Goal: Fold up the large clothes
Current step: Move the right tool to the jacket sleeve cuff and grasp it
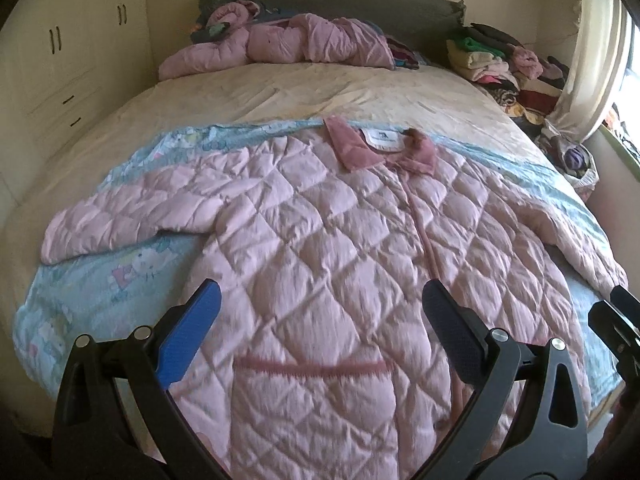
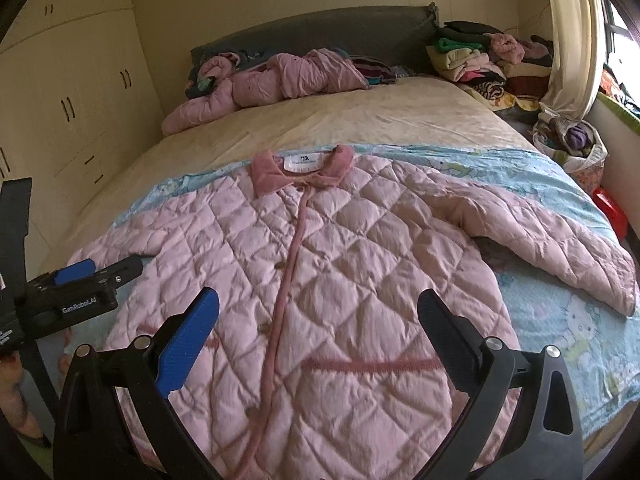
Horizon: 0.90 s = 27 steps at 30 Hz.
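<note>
A pink quilted coat (image 1: 320, 232) lies flat and face up on the bed, collar (image 1: 380, 144) toward the headboard, both sleeves spread out. It also shows in the right wrist view (image 2: 340, 260). My left gripper (image 1: 320, 300) is open and empty, hovering above the coat's lower left half. My right gripper (image 2: 318, 308) is open and empty above the lower front, near the button placket (image 2: 288, 272). The left gripper also appears at the left edge of the right wrist view (image 2: 80, 280).
A light blue cartoon blanket (image 2: 560, 320) lies under the coat on the cream bed sheet (image 1: 320, 92). Another pink jacket (image 1: 280, 44) is bunched by the grey headboard. Stacked clothes (image 2: 480, 60) sit at the far right; cupboards (image 2: 60, 100) stand left.
</note>
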{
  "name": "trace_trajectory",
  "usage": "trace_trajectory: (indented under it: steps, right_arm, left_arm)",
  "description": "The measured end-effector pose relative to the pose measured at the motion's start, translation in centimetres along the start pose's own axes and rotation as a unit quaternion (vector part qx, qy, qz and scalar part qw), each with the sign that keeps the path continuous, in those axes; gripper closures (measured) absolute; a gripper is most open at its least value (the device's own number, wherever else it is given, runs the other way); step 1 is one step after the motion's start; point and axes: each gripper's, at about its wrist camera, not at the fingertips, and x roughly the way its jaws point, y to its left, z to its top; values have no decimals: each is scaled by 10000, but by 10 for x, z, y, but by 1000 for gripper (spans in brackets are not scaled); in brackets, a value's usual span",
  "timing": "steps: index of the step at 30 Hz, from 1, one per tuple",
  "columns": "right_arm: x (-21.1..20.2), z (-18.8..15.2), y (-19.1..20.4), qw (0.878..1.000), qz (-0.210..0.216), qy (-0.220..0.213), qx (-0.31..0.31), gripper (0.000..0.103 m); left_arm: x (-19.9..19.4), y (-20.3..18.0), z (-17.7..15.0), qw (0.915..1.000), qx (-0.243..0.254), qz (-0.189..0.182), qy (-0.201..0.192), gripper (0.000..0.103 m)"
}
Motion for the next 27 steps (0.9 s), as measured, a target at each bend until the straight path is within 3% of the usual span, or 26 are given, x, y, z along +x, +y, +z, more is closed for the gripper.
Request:
trace_trajectory:
  steps: [15,24,27]
  right_arm:
    - [45,69,-51,9949,-186,-222,961,4]
    - [68,92,-118,9821,-526,-310,1783,4]
    - [75,93,-142,9762,-681,-313,2035,4]
  left_arm:
    - [50,-7,92,9997,-36,175,-182,9]
    - [97,-21,105,9993,-384,-20,18,9]
    - [106,-22,103,9981,-605,-54,-93,9]
